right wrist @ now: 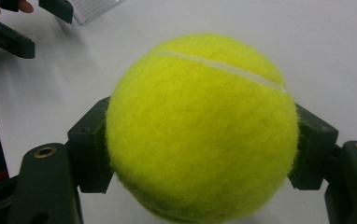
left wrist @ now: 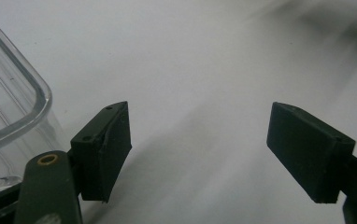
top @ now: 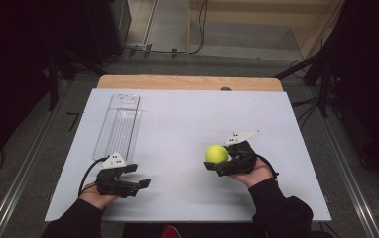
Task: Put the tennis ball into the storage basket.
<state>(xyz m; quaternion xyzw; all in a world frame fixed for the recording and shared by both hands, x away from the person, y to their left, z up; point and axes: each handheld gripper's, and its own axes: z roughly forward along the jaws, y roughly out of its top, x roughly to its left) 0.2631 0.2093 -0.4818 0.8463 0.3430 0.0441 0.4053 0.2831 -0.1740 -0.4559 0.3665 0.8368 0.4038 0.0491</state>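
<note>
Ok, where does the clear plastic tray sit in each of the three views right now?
High view: the long clear plastic tray lies at the white table's left, beyond the left gripper.
Left gripper view: its rounded corner is at the left edge, beside the left jaw.
Right gripper view: a ribbed end at the top left.
Shared landmark: the white tabletop.

Dim room, bright tabletop (top: pixel 187 124); left gripper view's far edge blurred.

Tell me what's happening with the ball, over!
Right hand-held gripper shut on tennis ball. Left hand-held gripper open, empty, beside clear tray. Nothing between ball and tray.
</note>
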